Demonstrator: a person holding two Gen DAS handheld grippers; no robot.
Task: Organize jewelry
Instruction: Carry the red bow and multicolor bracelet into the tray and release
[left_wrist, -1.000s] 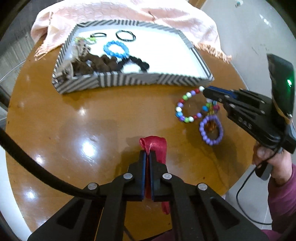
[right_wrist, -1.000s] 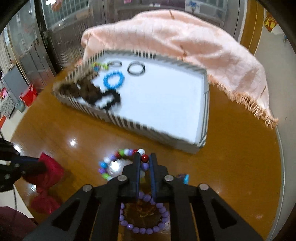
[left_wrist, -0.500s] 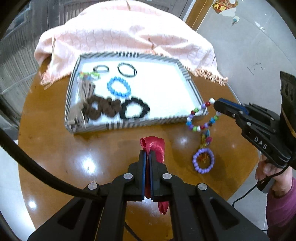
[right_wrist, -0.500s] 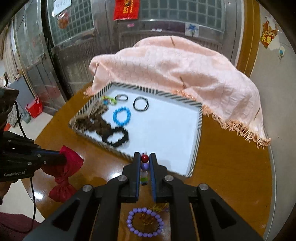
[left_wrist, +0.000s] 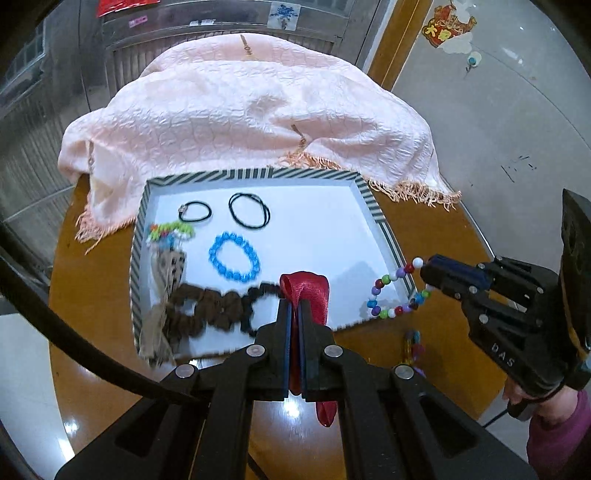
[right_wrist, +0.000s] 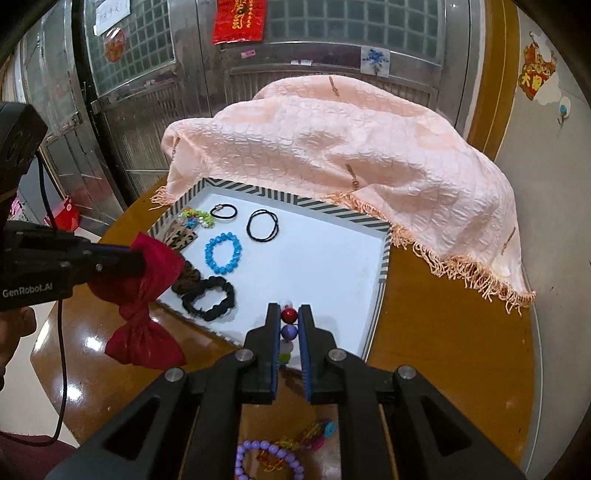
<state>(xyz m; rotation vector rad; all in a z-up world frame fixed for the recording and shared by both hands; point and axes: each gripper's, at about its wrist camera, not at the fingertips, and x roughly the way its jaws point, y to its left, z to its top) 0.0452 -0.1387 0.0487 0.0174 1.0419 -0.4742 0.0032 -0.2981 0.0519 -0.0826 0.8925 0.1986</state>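
Partway: several pieces lie in the striped tray (left_wrist: 380, 221). Left gripper (left_wrist: 294, 306) clamps a red bow (right_wrist: 147, 291), right gripper (right_wrist: 289, 325) a multicoloured bead bracelet (left_wrist: 391, 291), both over the tray's near edge; a purple bracelet (right_wrist: 269, 461) remains on the table (right_wrist: 454, 350).

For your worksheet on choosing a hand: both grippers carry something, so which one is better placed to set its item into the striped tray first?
Probably the right gripper: its multicoloured bead bracelet hangs at the striped tray corner beside bare floor; the left gripper's red bow is over scrunchies.
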